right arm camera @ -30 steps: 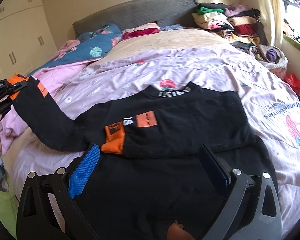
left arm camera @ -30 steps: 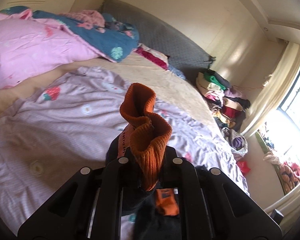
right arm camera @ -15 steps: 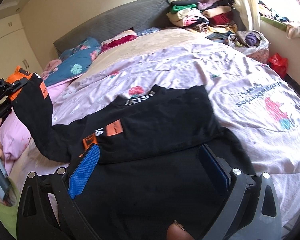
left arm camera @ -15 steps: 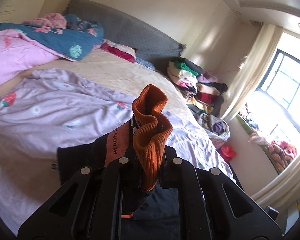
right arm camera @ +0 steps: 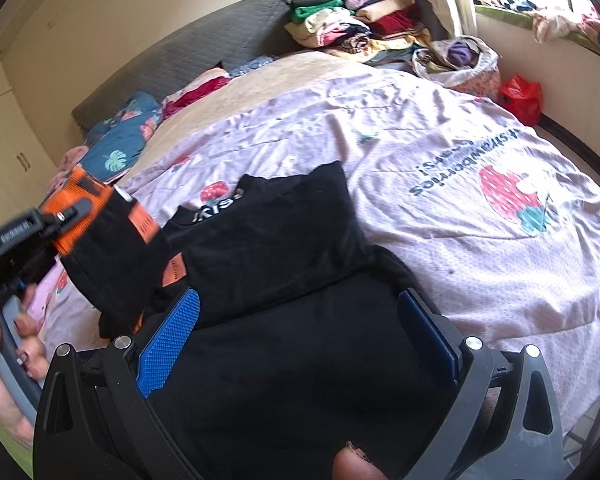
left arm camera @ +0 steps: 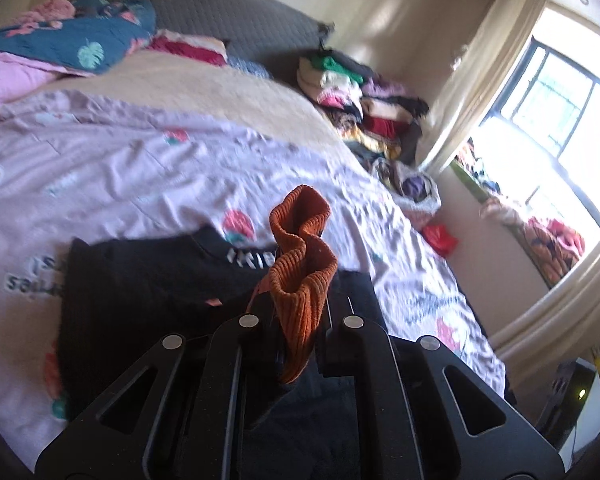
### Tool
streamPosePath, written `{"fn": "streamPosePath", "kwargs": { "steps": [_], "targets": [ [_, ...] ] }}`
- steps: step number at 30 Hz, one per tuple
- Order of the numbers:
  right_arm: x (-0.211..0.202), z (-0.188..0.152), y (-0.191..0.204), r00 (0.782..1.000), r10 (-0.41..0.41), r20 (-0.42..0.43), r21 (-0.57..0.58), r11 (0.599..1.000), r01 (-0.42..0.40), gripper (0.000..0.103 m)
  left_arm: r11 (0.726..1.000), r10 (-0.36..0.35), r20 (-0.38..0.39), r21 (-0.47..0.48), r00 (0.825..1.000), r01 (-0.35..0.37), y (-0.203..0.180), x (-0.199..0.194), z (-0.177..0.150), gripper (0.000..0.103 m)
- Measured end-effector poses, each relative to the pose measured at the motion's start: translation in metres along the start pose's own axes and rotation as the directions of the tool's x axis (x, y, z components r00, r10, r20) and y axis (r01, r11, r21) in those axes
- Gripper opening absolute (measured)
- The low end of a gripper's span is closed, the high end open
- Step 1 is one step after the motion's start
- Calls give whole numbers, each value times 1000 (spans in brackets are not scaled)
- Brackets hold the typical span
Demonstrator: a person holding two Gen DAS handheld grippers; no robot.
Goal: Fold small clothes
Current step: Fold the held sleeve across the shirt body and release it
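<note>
My left fingers (left arm camera: 298, 344) are clamped tight on the ribbed orange knit cuff (left arm camera: 300, 276) of the black long-sleeved sweatshirt (right arm camera: 268, 232), and the cuff bunches up right in front of that camera. The big change: a second ago the sleeve stretched way out to the side over the pink bedding, and now I've swung it in so the cuff hangs over the sweatshirt's body, near the white-lettered collar (left arm camera: 252, 258). I reckon the sleeve fold is about halfway, with the laying down and letting go left to do.

My right fingers (right arm camera: 296, 328) stand wide apart with nothing between them, hovering over the near black part of the sweatshirt, which lies flat on the lilac strawberry-print bedsheet (right arm camera: 480, 152). Only the right view shows the black sleeve (right arm camera: 116, 256) draping down from the left tool, plus the hand (right arm camera: 4, 344) holding it. The left view just gets the cuff.
</note>
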State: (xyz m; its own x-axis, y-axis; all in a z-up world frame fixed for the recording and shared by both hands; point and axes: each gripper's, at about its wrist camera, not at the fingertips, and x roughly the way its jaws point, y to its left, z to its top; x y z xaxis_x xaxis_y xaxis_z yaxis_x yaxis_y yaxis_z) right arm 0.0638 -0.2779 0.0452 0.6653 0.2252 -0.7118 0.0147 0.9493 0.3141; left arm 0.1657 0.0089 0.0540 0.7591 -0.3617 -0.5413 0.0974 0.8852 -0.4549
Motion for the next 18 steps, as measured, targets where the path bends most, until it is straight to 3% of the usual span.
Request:
{"fn": "streamPosePath", "kwargs": {
  "steps": [8,18],
  "targets": [
    [10,0,-14,999,-43,-17,37,998,44,99,998,-34,-119,40,992,39,-11,37,-25,4],
    [18,1,-29,996,-82,-32,67,994,84,99,995,-76,-228,43,971,88,-17,68,-49,5]
  ]
}}
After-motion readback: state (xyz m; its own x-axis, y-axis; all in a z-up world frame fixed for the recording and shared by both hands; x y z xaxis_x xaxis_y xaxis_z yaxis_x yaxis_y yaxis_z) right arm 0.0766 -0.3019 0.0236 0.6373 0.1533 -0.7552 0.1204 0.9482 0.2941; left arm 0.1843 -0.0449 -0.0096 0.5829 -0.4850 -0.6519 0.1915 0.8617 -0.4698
